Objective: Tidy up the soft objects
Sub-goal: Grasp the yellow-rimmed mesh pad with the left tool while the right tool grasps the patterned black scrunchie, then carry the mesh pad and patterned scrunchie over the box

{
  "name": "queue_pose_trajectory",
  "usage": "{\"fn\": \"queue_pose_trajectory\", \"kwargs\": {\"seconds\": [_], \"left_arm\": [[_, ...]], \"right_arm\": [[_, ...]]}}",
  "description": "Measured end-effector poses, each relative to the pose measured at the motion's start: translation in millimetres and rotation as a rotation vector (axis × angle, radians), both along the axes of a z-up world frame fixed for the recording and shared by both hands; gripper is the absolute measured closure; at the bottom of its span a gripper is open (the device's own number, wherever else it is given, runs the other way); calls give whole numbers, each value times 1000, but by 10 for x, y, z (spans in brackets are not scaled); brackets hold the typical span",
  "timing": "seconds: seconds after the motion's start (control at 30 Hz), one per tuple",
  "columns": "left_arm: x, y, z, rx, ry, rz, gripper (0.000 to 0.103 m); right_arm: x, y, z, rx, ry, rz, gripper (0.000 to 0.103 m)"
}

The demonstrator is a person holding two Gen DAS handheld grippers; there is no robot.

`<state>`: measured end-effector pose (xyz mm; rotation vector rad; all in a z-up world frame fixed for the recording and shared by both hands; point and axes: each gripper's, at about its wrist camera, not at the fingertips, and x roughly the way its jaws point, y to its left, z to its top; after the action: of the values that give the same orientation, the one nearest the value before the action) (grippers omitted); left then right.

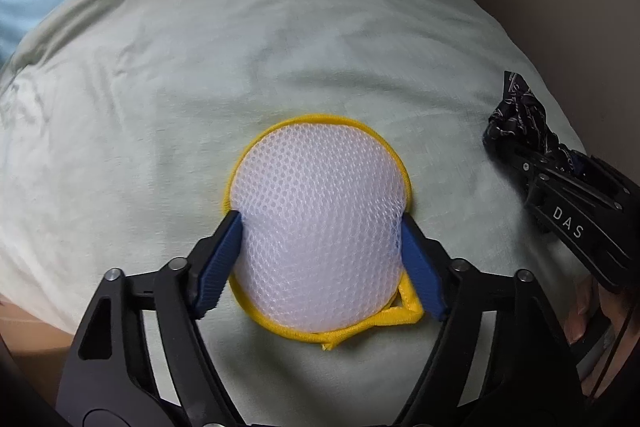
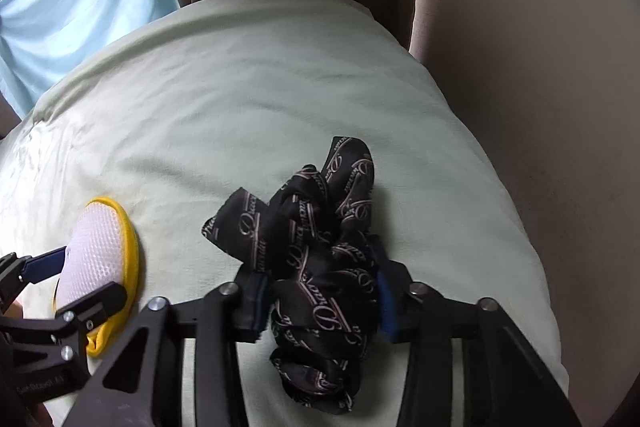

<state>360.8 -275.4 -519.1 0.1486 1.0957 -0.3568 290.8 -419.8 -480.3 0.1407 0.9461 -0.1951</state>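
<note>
1. Both views are lit softly and evenly; no glare is seen.
2. Faint shadows are cast under the mesh pad [image 1: 320,227] and the scarf [image 2: 320,267].
3. Strong fisheye bending and dark corners are shown; edges are slightly blurred.

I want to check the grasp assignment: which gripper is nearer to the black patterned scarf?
Right. The right gripper has its blue pads pressed on both sides of the black patterned scarf. The left gripper is off to the scarf's left, closed on the white mesh pad.
</note>
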Motion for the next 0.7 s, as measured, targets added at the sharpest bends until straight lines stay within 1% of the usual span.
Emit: {"fn": "queue_pose_trajectory", "kwargs": {"seconds": [0.03,0.07,0.13,0.23,0.43,0.53,0.63,0.7], "left_arm": [[2,12,10,-2,1,4,44],[-2,16,23,-2,0,7,47],[9,35,45,0,-1,10,57],[4,80,94,2,1,10,63],[-51,184,259,-5,20,34,65],[-112,223,458,-10,11,37,65],[-173,244,738,-19,-11,34,65],[-217,269,990,-30,-31,34,65]], "right_arm": [[-10,4,6,-2,-2,-1,67],[-6,16,-1,-4,-1,1,68],[-2,38,2,-8,-5,4,70],[-22,81,68,3,-12,4,70],[-51,37,251,29,-13,6,70],[-99,56,449,33,-23,10,70],[-139,94,698,39,-39,12,70],[-149,103,894,47,-53,12,70]]}}
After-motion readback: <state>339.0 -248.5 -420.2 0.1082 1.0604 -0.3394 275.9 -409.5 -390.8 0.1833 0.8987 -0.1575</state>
